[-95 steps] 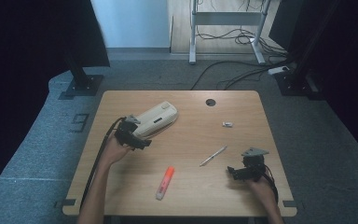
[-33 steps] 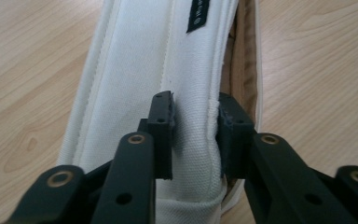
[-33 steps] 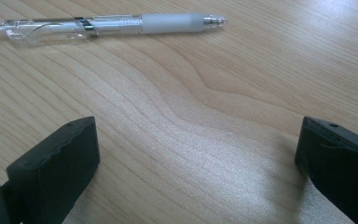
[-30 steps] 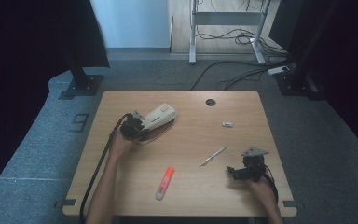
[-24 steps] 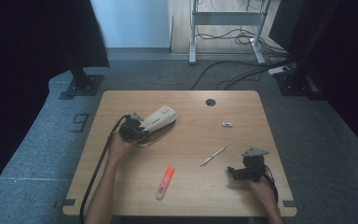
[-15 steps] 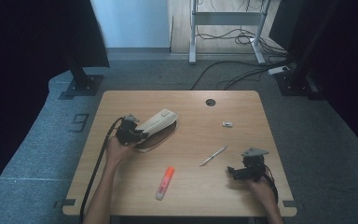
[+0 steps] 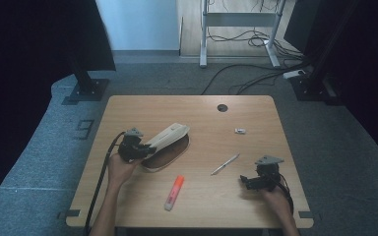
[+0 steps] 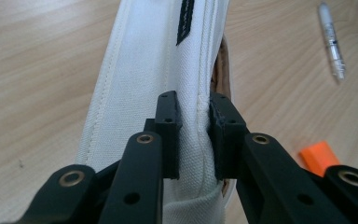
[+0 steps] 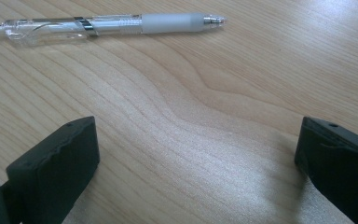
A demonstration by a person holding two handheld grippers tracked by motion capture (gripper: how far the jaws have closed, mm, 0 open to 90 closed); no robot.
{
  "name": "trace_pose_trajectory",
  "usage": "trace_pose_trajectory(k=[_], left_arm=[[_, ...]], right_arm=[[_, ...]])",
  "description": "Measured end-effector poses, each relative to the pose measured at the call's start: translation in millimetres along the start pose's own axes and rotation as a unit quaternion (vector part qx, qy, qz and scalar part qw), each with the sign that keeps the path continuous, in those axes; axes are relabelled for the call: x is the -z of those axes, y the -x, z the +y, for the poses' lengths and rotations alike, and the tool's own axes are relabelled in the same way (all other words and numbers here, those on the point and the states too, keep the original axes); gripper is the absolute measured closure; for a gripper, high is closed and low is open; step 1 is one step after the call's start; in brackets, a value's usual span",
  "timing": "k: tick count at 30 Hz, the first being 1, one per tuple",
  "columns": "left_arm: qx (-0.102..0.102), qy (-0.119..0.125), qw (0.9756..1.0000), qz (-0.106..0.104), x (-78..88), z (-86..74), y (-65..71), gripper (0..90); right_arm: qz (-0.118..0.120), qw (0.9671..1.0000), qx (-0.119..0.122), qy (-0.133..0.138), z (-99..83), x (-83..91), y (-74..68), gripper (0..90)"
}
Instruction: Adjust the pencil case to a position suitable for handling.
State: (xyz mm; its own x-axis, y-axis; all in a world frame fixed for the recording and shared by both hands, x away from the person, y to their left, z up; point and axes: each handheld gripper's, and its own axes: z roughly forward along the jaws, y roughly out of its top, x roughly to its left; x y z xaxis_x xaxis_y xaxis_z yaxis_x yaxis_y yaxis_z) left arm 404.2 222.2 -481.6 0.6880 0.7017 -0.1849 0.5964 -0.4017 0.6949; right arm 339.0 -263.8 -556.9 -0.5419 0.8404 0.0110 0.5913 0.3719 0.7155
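Gripping white pouch (image 8: 168, 70) flap, left gripper (image 8: 193, 135) fingers clenched on fabric, pouch at table (image 7: 256, 196) 9 o'clock. Right gripper (image 9: 196, 154) released near pen (image 9: 107, 25). Likely next: load pen.

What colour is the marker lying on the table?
Orange marker, clearest in the high view.

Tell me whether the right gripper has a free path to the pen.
Probably yes: the right gripper is open and empty, and bare table lies between its jaws and the pen ahead.
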Motion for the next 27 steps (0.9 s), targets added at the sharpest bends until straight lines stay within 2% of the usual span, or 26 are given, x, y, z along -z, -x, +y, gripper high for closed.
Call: trace_pose_trajectory(k=[8, 13, 16, 27], left_arm=[[0.003, 0.009, 1.0, -0.001, 8.0, -6.4, 4.4, 75.7], [0.004, 0.009, 0.9999, -0.005, 6.0, -8.8, 3.2, 75.6], [-0.005, 0.009, 0.9999, -0.001, 5.4, -9.1, 4.1, 75.4], [-0.012, 0.012, 0.9998, 0.002, 4.8, -10.3, 5.9, 74.7]], right_arm=[[-0.003, 1.0, -0.003, 0.001, -0.2, 0.1, -0.6, 0.0], [-0.003, 1.0, -0.003, 0.0, -0.1, 0.1, -0.5, 0.0], [0.0, 1.0, -0.001, -0.001, 0.0, 0.1, 0.1, 0.0], [0.007, 0.9999, 0.005, -0.006, 5.8, 1.3, 5.7, 1.7]])
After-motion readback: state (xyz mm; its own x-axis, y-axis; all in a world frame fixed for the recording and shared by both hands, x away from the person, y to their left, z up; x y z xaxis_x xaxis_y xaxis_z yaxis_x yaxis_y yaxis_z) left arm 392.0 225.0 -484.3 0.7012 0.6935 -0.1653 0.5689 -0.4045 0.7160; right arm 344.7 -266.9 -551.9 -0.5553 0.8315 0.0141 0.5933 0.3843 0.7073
